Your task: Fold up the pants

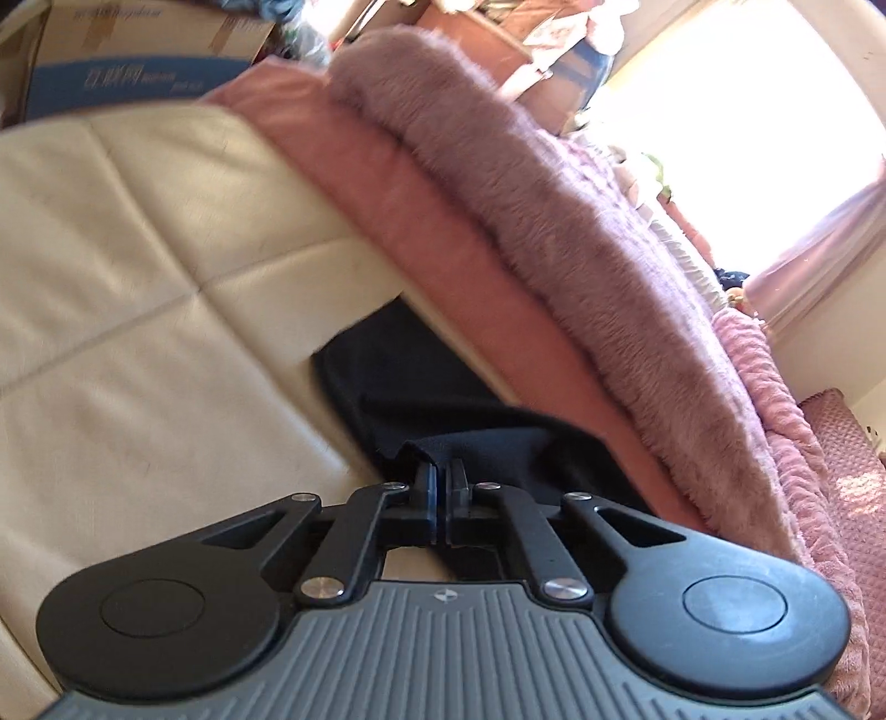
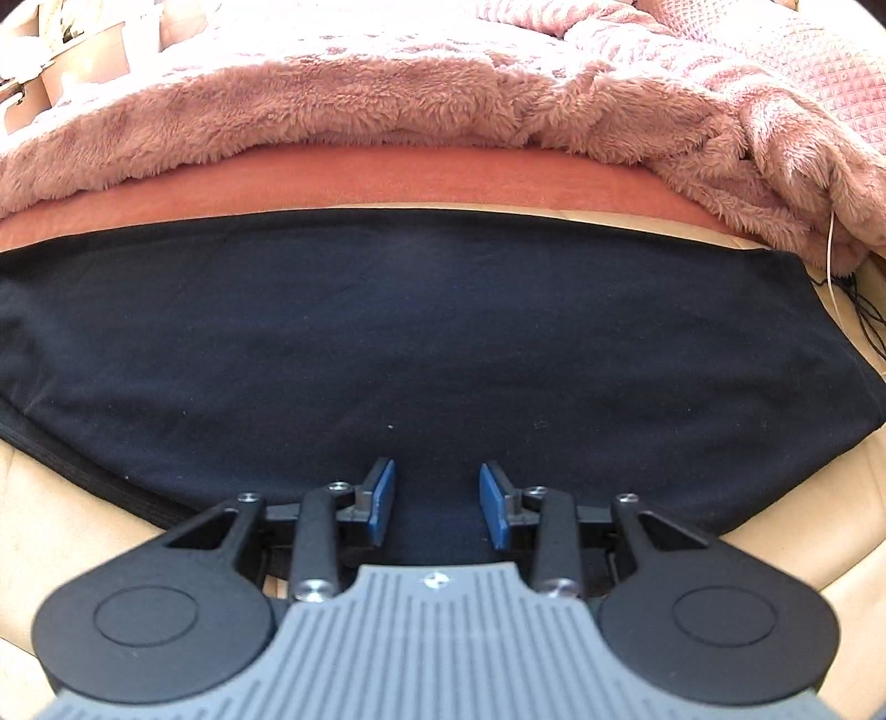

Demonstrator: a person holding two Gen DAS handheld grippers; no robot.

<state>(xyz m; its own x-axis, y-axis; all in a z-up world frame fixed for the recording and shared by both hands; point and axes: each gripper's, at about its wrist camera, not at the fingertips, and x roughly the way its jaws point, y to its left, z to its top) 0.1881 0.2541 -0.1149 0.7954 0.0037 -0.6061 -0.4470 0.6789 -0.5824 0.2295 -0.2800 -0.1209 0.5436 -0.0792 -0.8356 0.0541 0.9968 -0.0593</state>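
Note:
The black pants (image 2: pixel 421 338) lie spread flat across a cream leather surface (image 2: pixel 33 531), filling the middle of the right wrist view. My right gripper (image 2: pixel 437 490) is open, its blue pads (image 2: pixel 382 498) just over the near edge of the pants and empty. In the left wrist view, my left gripper (image 1: pixel 441 473) is shut on a raised fold of the black pants (image 1: pixel 410 387), lifting that end off the cream surface (image 1: pixel 138 266).
A pink fluffy blanket (image 2: pixel 387 94) and a salmon sheet (image 2: pixel 360 177) lie just beyond the pants. The blanket (image 1: pixel 554 221) runs along the right of the left wrist view. Cardboard boxes (image 1: pixel 138 50) stand at the back. Thin cords (image 2: pixel 864 310) lie at the right.

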